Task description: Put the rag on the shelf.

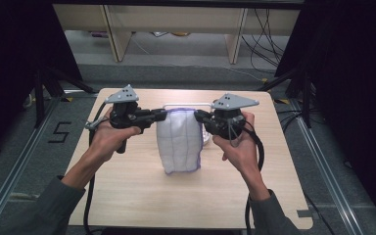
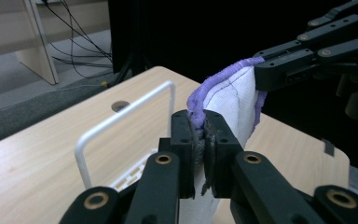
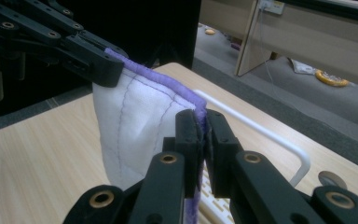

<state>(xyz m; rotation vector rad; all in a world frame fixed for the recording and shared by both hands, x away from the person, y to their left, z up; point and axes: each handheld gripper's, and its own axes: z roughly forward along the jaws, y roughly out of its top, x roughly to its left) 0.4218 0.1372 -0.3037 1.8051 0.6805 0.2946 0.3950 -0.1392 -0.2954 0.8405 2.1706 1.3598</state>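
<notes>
Jaws on both grippers are closed tight on the top hem of a white cloth [image 1: 178, 142] with a purple border. The left gripper [image 1: 162, 115] pinches one upper corner and the right gripper [image 1: 198, 116] the other, so the hem stretches almost level between them, with a slight sag. In the left gripper view the purple edge is squeezed between the two black pads [image 2: 214, 135]; the right gripper view shows the same clamp on the far corner, with the cloth [image 3: 135, 126] hanging beside the jaws.

From that hem the cloth hangs down as a folded panel over the middle of the wooden table [image 1: 127, 196], its lower edge close to the tabletop; whether it touches is unclear. Nearest the person, the front half of the table is bare wood, with open room on both sides of the cloth and out to the left and right edges.

Just behind the cloth stands a white rack [image 1: 188, 105]: its thin wire handle [image 2: 121, 119] rises above the tabletop and its slotted base [image 3: 214, 198] lies right under the right gripper. It is the one thing standing close behind the hanging cloth.

Beyond the table's far edge lie grey floor, loose cables [image 1: 269, 34] and the legs of a pale desk [image 1: 115, 34], with dark curtains on both sides.
</notes>
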